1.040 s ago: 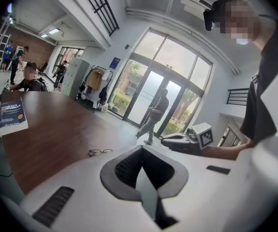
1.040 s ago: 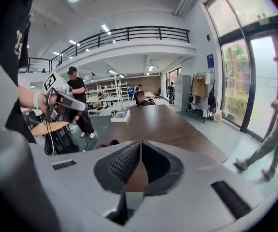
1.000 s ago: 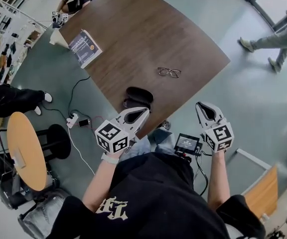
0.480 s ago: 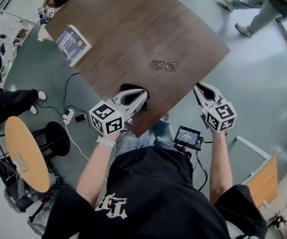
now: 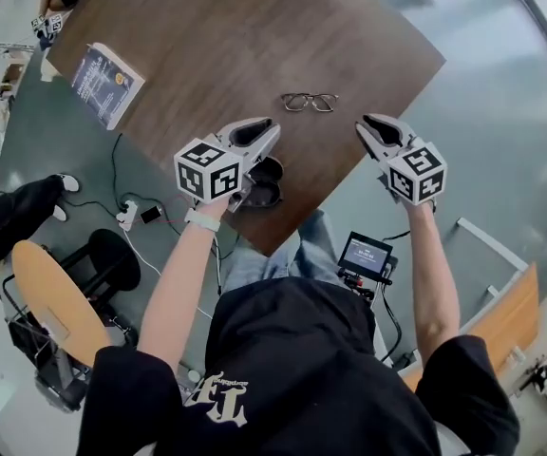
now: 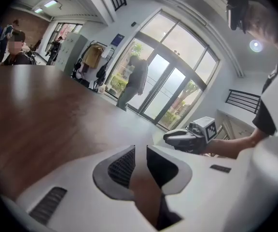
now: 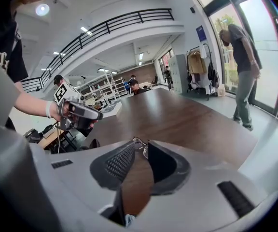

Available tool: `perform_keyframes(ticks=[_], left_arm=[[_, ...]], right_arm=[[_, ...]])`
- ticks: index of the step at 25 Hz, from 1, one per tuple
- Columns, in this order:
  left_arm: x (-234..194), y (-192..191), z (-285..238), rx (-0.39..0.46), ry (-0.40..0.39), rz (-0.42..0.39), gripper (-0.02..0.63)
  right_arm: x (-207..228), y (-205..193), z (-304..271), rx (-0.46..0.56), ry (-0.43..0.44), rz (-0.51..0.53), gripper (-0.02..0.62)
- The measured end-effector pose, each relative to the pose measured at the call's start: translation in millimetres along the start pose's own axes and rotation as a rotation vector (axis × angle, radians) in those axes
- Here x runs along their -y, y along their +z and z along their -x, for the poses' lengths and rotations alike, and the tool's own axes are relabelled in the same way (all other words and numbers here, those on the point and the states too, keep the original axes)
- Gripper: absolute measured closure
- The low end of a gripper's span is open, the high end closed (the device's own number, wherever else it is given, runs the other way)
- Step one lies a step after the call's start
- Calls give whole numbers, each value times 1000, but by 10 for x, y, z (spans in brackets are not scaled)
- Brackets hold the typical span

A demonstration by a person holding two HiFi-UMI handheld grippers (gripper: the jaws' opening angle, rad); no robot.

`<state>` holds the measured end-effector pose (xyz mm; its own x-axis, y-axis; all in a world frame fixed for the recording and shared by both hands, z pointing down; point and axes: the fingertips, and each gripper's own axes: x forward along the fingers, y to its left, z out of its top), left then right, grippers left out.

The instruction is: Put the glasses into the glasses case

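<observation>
View from above my head: I hold a gripper in each hand over the near corner of a dark wooden table [image 5: 254,36]. My left gripper [image 5: 272,129] has its jaws a narrow gap apart. They have just been opening, and only bare tabletop shows between them. My right gripper [image 5: 364,129] is the same: its jaws are slightly parted, just opened, and grip nothing.

The glasses [image 5: 310,102] lie on the table ahead of the two grippers and between them, touching neither. In the right gripper view they show just past its jaw tips. The glasses case [image 5: 268,183] is dark and sits near the table's near edge, beneath my left gripper and partly hidden by it, apart from the glasses. A book [image 5: 107,82] lies at the table's left edge, well apart from everything else.
</observation>
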<state>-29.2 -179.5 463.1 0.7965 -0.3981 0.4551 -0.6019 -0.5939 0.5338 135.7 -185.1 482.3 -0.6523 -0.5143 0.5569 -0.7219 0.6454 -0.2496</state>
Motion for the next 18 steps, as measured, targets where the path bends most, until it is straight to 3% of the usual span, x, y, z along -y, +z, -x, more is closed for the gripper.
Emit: perform_keyframes(ticks=[8, 16, 18], left_arm=[[-419, -179, -511, -138, 7, -25, 519], [-833, -452, -772, -333, 54, -340, 463], [-902, -476, -830, -364, 61, -413, 457]], right_arm=[[156, -205, -508, -97, 42, 46, 510], [266, -370, -872, -189, 44, 262, 491], [292, -442, -952, -223, 47, 329, 460]])
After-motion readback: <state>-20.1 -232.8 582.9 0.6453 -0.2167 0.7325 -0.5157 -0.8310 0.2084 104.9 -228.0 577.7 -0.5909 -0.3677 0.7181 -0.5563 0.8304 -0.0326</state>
